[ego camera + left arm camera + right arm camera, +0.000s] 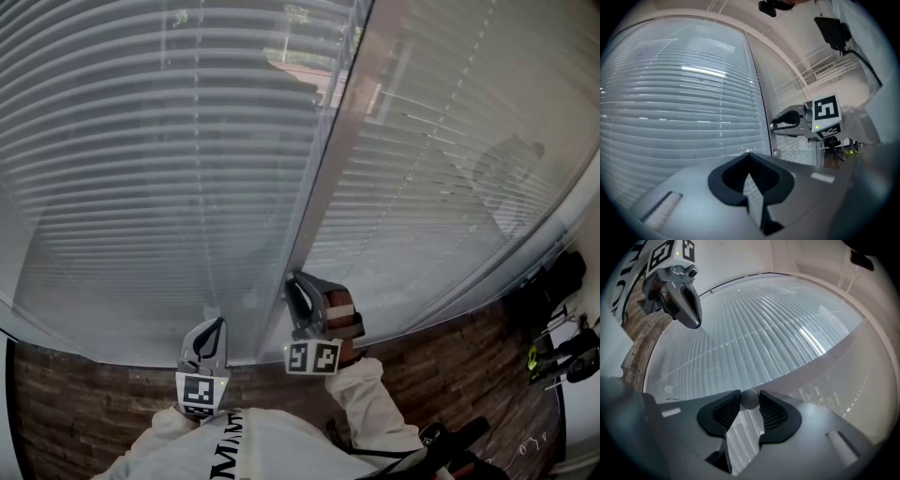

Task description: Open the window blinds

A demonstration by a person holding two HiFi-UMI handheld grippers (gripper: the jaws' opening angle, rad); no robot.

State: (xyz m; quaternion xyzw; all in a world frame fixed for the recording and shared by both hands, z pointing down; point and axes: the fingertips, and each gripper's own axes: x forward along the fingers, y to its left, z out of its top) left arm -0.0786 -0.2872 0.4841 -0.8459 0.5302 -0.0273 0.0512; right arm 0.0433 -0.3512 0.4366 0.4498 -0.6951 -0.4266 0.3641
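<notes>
Two slatted white blinds hang shut, the left blind [159,169] and the right blind [441,178], with a pale window post [328,159] between them. My right gripper [296,287] is at the foot of that post. In the right gripper view its jaws [750,401] press from both sides on a small grey ball [750,398]; what the ball hangs from is hidden. My left gripper [217,328] stands level before the left blind's lower slats, shut and holding nothing [749,157]. Another small round knob [776,153] shows low beside the post.
A dark wood-patterned floor [94,394] runs under the window. Black equipment with yellow-green parts [553,347] stands at the right. The person's white sleeve [375,403] is below the right gripper.
</notes>
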